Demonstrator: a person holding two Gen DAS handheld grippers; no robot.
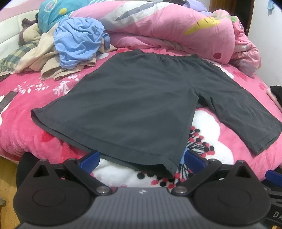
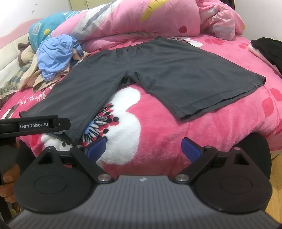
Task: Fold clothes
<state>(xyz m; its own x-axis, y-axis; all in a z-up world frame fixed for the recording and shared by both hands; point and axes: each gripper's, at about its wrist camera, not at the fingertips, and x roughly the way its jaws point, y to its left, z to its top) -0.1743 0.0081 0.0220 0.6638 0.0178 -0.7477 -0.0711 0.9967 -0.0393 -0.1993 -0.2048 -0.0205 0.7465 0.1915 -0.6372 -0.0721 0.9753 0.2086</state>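
Dark grey shorts lie spread flat on the pink flowered blanket of the bed, waistband toward the far side against the heaped pink quilt, both leg hems toward the near edge. One leg runs to the near left part of the bed, the other to the near right; the white flower of the blanket shows in the gap between them.

Left gripper: fingers wide apart, blue pads either side of the hem of the left leg, at the near edge of the bed. The hem lies between the pads; neither pad is seen pressing on it, nothing held.

Right gripper: fingers wide apart, blue pads over bare blanket at the near edge, between the two legs. Nothing held; the hem of the right leg lies well beyond it.

Far left corner of the bed: loose pile of clothes, a light blue garment on top of beige cloth, touching the quilt. A turquoise patterned pillow behind it. Black clothing at the right edge of the bed, apart from the shorts.

No containers in either view; all clothing lies directly on the bed
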